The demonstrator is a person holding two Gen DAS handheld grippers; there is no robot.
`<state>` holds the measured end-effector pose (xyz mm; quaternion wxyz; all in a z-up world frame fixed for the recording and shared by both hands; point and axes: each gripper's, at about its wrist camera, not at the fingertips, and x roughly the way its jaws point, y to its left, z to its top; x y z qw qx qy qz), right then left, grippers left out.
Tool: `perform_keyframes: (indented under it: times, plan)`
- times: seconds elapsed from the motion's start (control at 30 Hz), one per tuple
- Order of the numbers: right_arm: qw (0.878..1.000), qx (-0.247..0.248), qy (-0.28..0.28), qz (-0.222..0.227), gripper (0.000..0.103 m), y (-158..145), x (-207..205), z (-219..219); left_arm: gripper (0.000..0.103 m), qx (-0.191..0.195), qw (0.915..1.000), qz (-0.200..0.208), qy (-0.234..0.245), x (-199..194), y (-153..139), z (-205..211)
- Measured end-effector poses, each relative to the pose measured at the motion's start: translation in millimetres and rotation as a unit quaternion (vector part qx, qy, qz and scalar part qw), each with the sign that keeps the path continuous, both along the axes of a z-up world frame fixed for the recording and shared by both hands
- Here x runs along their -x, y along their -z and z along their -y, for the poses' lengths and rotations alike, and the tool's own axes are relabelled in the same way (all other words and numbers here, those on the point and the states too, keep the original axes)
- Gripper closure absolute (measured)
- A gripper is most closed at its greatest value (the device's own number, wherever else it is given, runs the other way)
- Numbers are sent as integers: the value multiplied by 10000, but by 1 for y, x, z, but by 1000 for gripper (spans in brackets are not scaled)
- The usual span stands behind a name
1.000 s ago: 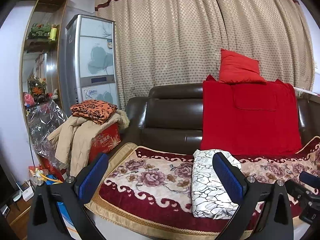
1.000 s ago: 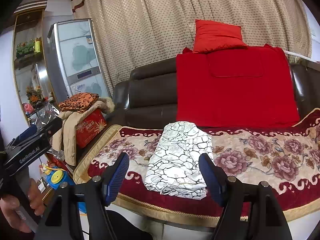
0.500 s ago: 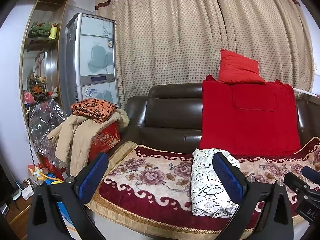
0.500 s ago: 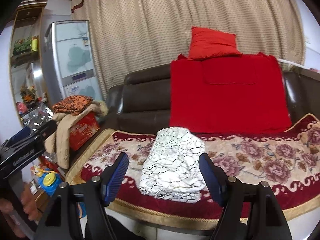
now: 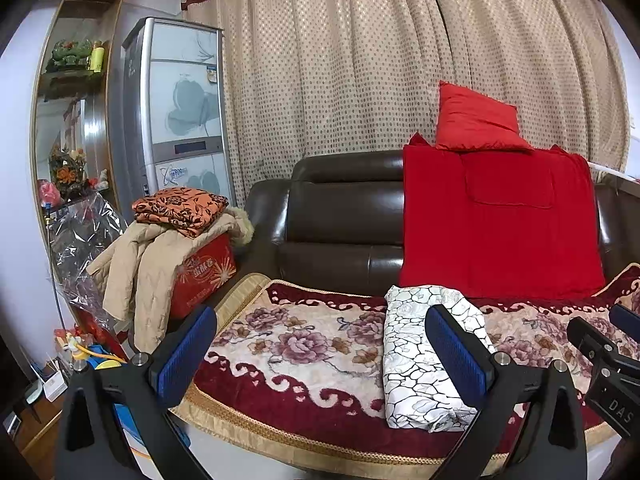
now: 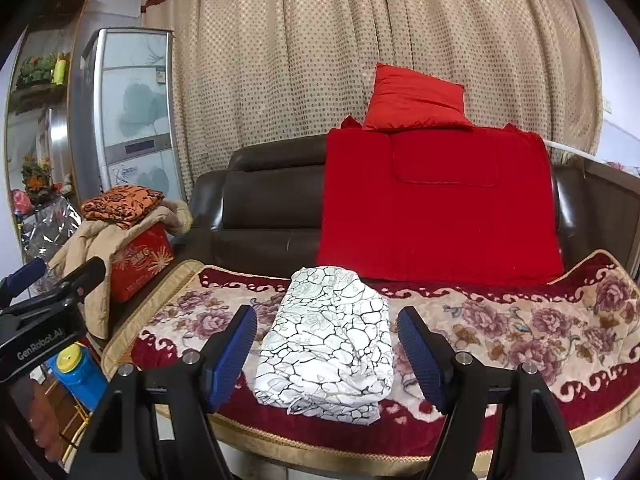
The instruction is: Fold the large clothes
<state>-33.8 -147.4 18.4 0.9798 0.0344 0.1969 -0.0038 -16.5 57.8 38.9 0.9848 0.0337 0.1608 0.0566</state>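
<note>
The white garment was found already folded into a compact bundle on the sofa's floral cover, so little folding appeared left. Its long axis ran from the front edge toward the backrest. Both the left gripper and right gripper were held short of it, released and empty.

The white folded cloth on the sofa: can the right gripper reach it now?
Probably yes. The right gripper is open, aimed at the folded cloth, nothing lying between; its fingers hold nothing.
</note>
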Motion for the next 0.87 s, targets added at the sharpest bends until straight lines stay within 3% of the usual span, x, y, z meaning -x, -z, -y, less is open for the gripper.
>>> perform_keyframes:
  times: [0.6,0.87]
  plan:
    - [9986,223,387,-271,27,12,-39,4,0,7,9994,-251,236,-31,13,12]
    - [9984,257,426,-265,27,11,-43,6,0,-77,9990,-98,420,-28,14,21]
